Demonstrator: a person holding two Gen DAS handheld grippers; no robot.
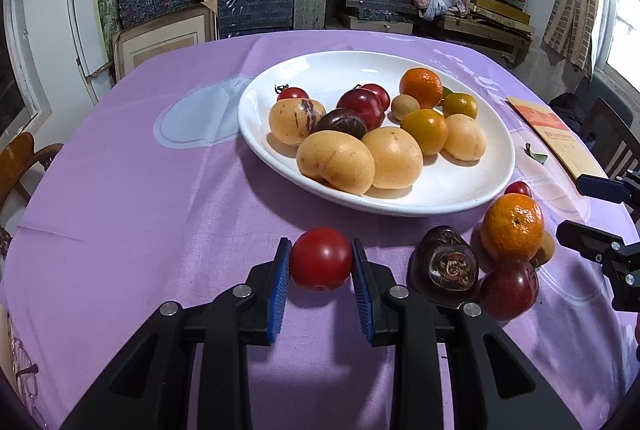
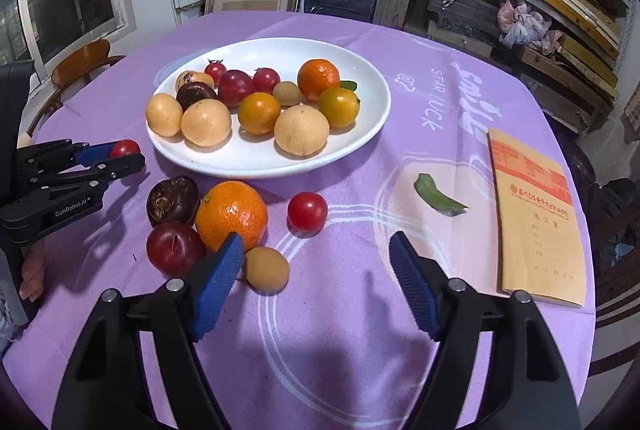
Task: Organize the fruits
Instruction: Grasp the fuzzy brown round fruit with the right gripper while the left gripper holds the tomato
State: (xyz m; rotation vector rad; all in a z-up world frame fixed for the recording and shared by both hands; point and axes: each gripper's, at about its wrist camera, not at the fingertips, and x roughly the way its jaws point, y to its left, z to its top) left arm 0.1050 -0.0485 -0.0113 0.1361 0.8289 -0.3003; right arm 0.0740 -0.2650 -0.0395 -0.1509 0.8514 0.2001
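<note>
A: Entry, both wrist views. I start with the largest item: the purple tablecloth [image 1: 140,190] under everything. Ahead of both grippers sits the white plate [image 1: 472,186], holding pale yellow fruits, plums, small tomatoes and oranges.

B: And to the side?

A: An orange booklet [image 2: 536,214] lies flat to the right of the right gripper, with a green leaf [image 2: 438,198] between it and the loose fruit.

B: Loose fruit on the cloth?

A: Just right of the left gripper's fingers, a cluster: an orange [image 2: 232,214], a dark red plum [image 2: 174,248] touching it, and a brown mangosteen [image 2: 172,200] beside both. A small tan longan [image 2: 266,268] sits right by the right gripper's left pad. A cherry tomato [image 2: 307,211] lies apart, ahead of the right gripper.

B: Gripper states?

A: I read the left gripper [image 1: 321,262] as clamped on a red tomato [image 1: 320,259], both blue pads pressing its sides, near the plate's front rim. The right gripper [image 2: 316,250] has its jaws spread wide, nothing between them but cloth; the longan is not gripped.
</note>
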